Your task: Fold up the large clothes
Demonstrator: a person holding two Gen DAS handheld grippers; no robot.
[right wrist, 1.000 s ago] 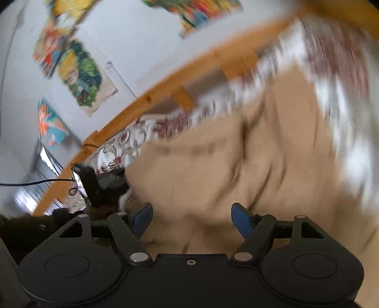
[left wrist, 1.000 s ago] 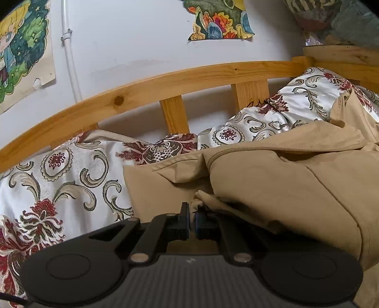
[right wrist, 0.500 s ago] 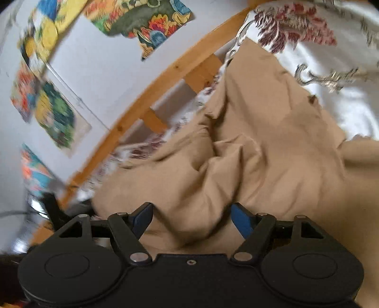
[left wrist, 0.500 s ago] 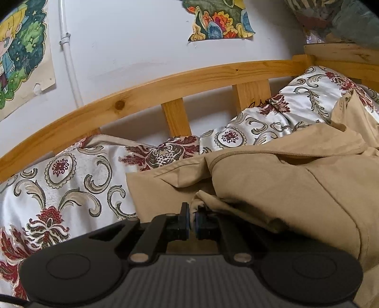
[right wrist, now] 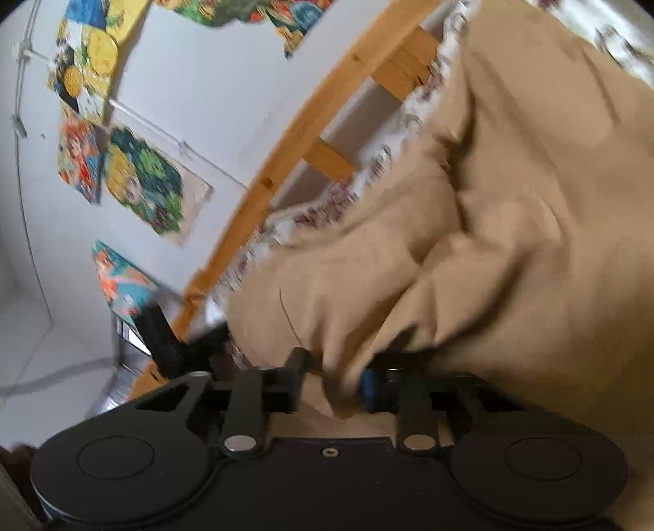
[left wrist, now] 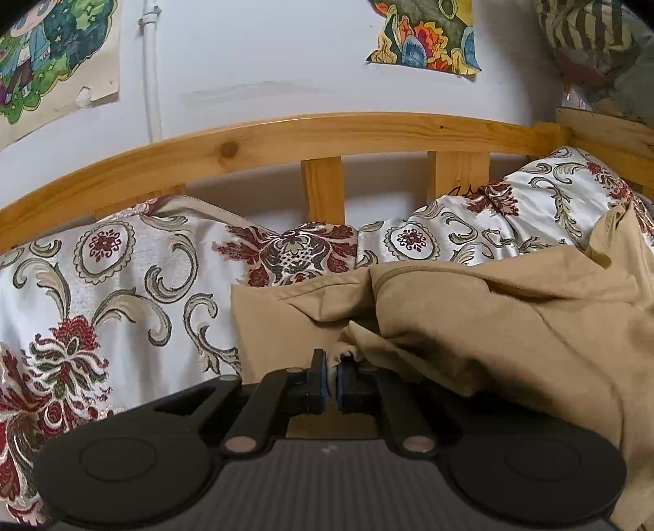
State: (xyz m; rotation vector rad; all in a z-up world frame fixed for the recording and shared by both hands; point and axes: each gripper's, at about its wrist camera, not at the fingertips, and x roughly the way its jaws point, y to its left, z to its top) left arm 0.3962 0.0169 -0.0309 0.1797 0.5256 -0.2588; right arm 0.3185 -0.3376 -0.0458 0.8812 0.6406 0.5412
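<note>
A large tan garment (left wrist: 490, 318) lies crumpled on a floral bedspread (left wrist: 102, 286). In the left wrist view my left gripper (left wrist: 332, 378) is shut on a fold of the garment's edge, low over the bed. In the right wrist view, which is tilted and blurred, the garment (right wrist: 511, 224) fills the right side. My right gripper (right wrist: 333, 378) has its jaws closed in on a bunch of the tan fabric, which bulges between them. The left gripper's black body (right wrist: 163, 339) shows at the left of that view.
A wooden bed rail (left wrist: 286, 139) with slats runs behind the bedspread, against a white wall with colourful posters (left wrist: 425, 36). A striped cushion (left wrist: 592, 36) sits at the top right. The rail (right wrist: 327, 106) and posters also show in the right wrist view.
My right gripper went from open above the garment to closed on a bunch of its fabric, and its view tilted. My left gripper stayed shut on the garment's edge, shifting slightly.
</note>
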